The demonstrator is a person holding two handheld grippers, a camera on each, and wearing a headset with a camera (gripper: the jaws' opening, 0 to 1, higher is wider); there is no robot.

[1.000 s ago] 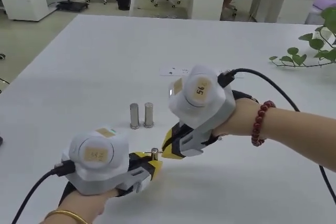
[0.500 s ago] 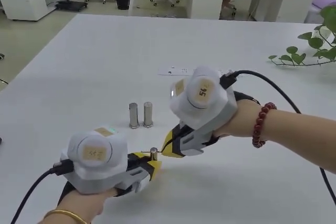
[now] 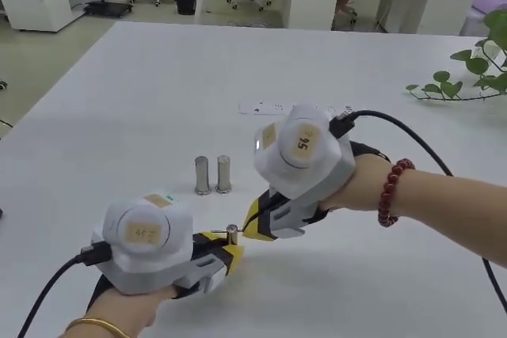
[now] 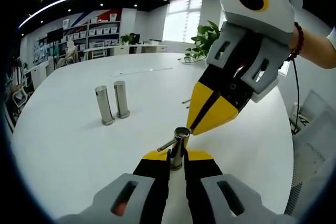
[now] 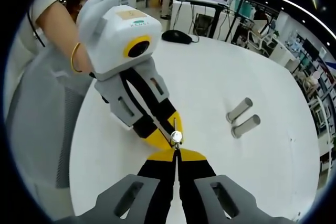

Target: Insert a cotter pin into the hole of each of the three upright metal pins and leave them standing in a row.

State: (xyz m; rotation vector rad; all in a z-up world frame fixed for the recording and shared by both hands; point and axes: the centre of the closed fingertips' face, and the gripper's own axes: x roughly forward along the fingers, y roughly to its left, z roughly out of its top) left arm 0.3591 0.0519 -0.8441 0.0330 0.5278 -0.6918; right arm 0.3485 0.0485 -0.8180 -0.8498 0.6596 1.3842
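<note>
The left gripper (image 3: 227, 249) has its jaws pinched on a short grey metal pin (image 4: 178, 148) and holds it upright over the white table (image 3: 158, 100). Beyond it, two more grey cylindrical pins (image 3: 203, 174) stand close side by side — they are too small to tell whether they already carry cotter pins. The right gripper (image 3: 252, 231) has its jaws pressed together on a thin metal cotter pin (image 4: 165, 144), whose tip pokes out through the held pin's head. I judge this pin mid-insertion — standing it beside the pair is left.
</note>
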